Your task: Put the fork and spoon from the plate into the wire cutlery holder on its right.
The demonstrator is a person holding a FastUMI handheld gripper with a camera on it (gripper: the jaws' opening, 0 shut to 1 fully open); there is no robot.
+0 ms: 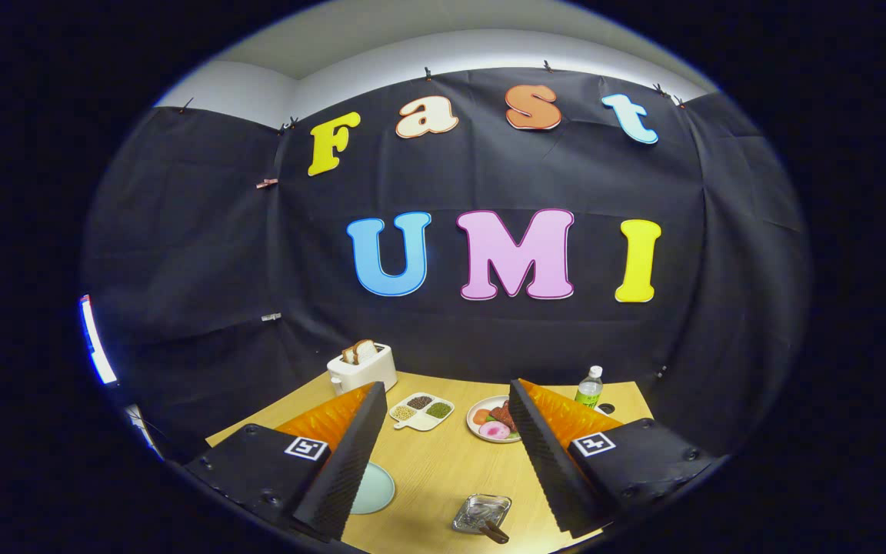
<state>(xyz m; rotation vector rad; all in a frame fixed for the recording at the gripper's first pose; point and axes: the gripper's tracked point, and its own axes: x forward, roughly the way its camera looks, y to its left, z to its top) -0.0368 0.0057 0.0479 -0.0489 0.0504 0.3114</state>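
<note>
White toaster [362,368] — pale-green plate [375,488]

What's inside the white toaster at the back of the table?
Two slices of bread stick up out of the toaster. Their lower parts are hidden inside it. The gripper has its fingers spread wide apart, holding nothing, well short of the toaster.

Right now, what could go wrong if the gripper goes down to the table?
The gripper is open and holds nothing, high above the wooden table.

1. The glass dish sits between the fingers near the table's edge; a low sweep could push it off.
2. The green bottle stands upright beyond the right finger and might tip if bumped.
3. The plate of food lies just ahead; a careless reach could shove it.
</note>
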